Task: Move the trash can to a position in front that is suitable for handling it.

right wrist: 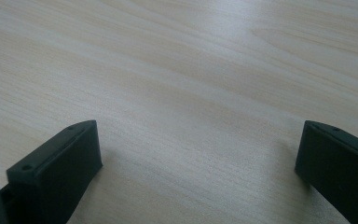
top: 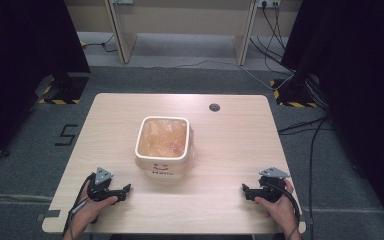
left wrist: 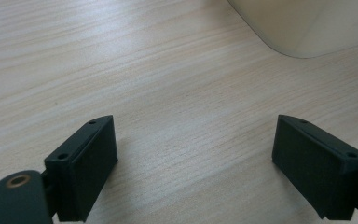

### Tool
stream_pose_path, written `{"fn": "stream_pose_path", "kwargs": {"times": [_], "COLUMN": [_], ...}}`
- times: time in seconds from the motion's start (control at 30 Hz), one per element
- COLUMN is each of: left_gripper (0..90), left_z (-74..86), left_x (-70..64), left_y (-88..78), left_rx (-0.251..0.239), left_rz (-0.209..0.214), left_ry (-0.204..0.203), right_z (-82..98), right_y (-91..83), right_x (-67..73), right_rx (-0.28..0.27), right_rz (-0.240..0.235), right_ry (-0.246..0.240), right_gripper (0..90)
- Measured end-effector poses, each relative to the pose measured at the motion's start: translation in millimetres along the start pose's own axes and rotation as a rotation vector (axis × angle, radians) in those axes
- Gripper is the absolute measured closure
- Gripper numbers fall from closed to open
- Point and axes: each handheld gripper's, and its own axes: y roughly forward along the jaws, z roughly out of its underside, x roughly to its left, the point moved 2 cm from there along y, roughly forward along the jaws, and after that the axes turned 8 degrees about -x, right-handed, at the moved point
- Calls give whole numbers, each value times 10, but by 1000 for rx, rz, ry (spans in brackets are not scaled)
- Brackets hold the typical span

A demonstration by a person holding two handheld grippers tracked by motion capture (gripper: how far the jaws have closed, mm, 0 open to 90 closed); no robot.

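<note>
A cream square bin (top: 163, 144) lined with a clear orange-tinted bag stands in the middle of the table, a small face printed on its near side. My left gripper (top: 126, 191) rests low on the table at the front left, jaws wide apart and nothing between them; the same left gripper (left wrist: 196, 154) sees bare wood and a corner of the bin (left wrist: 303, 28) at the upper right of its view. At the front right my right gripper (top: 245, 192) points toward the middle, open. Between the jaws of the right gripper (right wrist: 198, 163) there is just wood.
The light wooden table (top: 230, 150) has a dark round cable hole (top: 214, 107) near its far edge. Black curtains and yellow-striped stand feet flank it, and cables run over the grey floor at the right.
</note>
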Motion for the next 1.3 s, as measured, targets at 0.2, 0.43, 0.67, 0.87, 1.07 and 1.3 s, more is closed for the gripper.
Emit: {"fn": "stream_pose_path", "kwargs": {"times": [0.2, 0.43, 0.67, 0.87, 1.07, 1.3], "left_gripper": [132, 145, 147, 149, 148, 149], "left_z": [1, 3, -85, -150, -408, -656], "left_x": [-1, 19, 51, 59, 212, 302], "left_y": [-2, -21, -64, -59, 1, 159], "left_rx": [-1, -13, -50, -68, -120, -145], "left_rz": [0, 15, 16, 30, 2, -23], "left_ry": [-1, -30, -65, -79, -71, -91], "right_z": [-1, -30, -137, -322, -607, -876], "right_y": [0, -7, -23, -9, 30, 163], "right_x": [0, 6, 82, 170, 318, 536], "right_rx": [0, -4, -39, -79, -118, -161], "right_rz": [0, -8, -16, -32, -84, -142], "right_ry": [0, -2, -8, -29, -50, -46], "right_gripper": [4, 133, 154, 154, 154, 153]}}
